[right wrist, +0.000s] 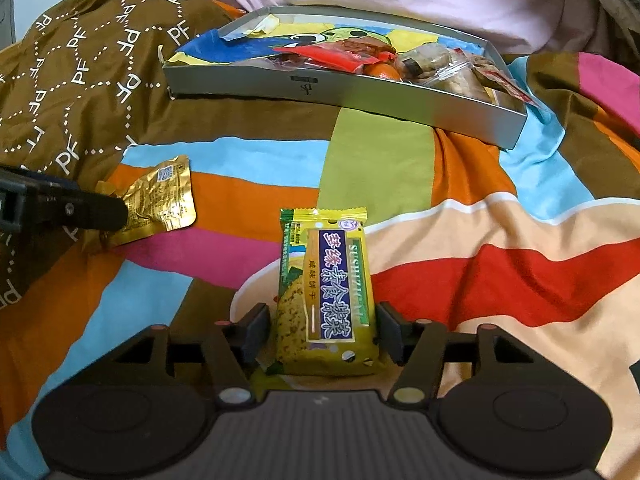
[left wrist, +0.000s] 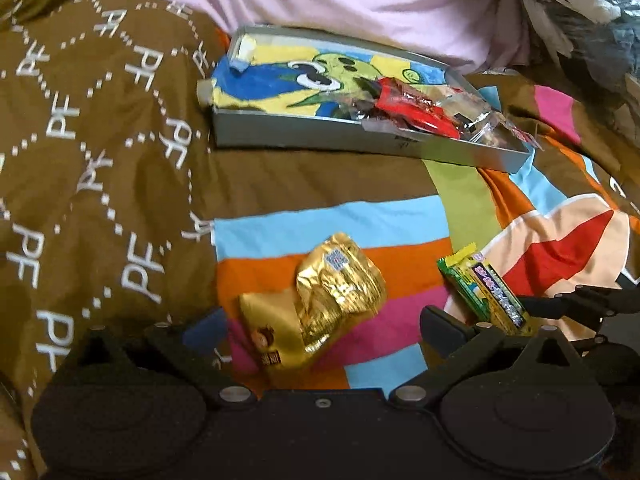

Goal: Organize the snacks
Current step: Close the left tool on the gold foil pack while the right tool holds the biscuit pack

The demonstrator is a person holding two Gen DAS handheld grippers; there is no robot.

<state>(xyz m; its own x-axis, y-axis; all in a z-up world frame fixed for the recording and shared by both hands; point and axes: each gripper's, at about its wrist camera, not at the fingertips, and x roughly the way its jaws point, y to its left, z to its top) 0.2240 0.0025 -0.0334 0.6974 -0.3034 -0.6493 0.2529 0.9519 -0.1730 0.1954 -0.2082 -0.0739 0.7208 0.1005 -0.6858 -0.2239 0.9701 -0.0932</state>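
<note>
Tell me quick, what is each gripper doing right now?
Left gripper: open, gold packet between its fingers, not gripped.
Right gripper: open, green biscuit packet between its fingers, not gripped.

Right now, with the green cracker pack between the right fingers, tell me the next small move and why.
Probably close the right hand-held gripper on the green cracker pack: the pack lies between its fingers with gaps either side, still outside the grey tray.

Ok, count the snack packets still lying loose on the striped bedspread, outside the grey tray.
2: a crinkled gold foil packet between the left gripper's fingers, and a yellow-green biscuit bar between the right gripper's. Others could be hidden.
</note>
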